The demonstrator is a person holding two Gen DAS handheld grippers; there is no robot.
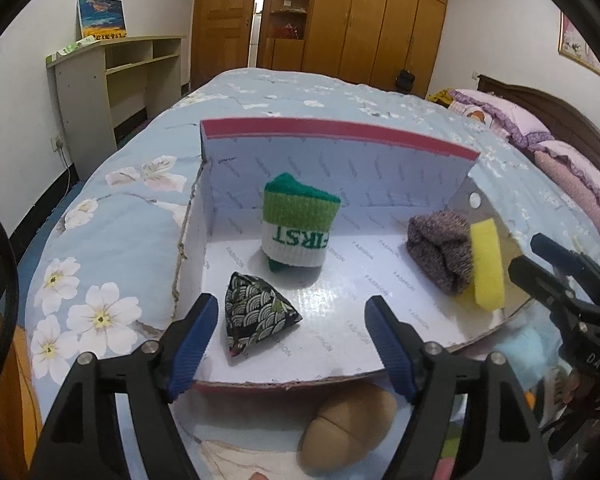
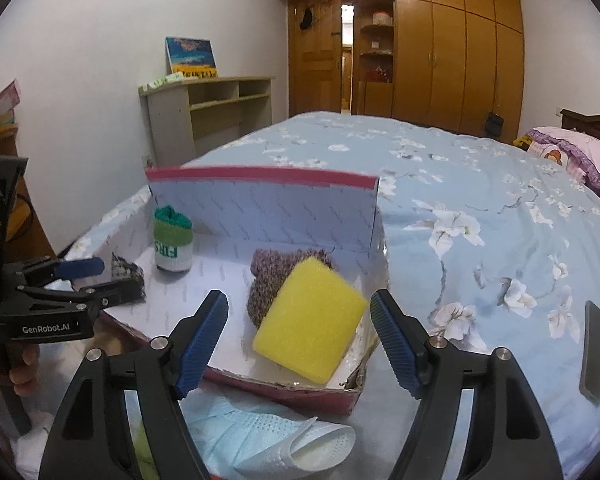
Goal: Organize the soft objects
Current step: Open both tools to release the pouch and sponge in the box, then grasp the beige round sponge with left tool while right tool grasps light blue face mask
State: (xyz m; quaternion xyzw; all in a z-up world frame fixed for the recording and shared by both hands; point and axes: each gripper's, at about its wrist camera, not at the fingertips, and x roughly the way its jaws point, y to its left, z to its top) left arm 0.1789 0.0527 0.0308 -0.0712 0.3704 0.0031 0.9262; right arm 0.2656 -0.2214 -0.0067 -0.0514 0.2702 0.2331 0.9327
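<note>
while both tilt down at the box (image 1: 340, 140), left claw (image 1: 292, 344) and right claw (image 2: 300, 336) gape wide, empty.

Box (image 1: 340, 136) – pale lining with grey repeated lettering, red rim. Rolled sock (image 1: 300, 224): green, lime and white bands, green letters. Pouch (image 1: 256, 312) – black, white wave pattern. Sponge (image 2: 308, 320) yellow; knit roll (image 2: 272, 280) mottled purple-brown. Bedspread (image 2: 480, 184) light blue, white blossoms.
</note>
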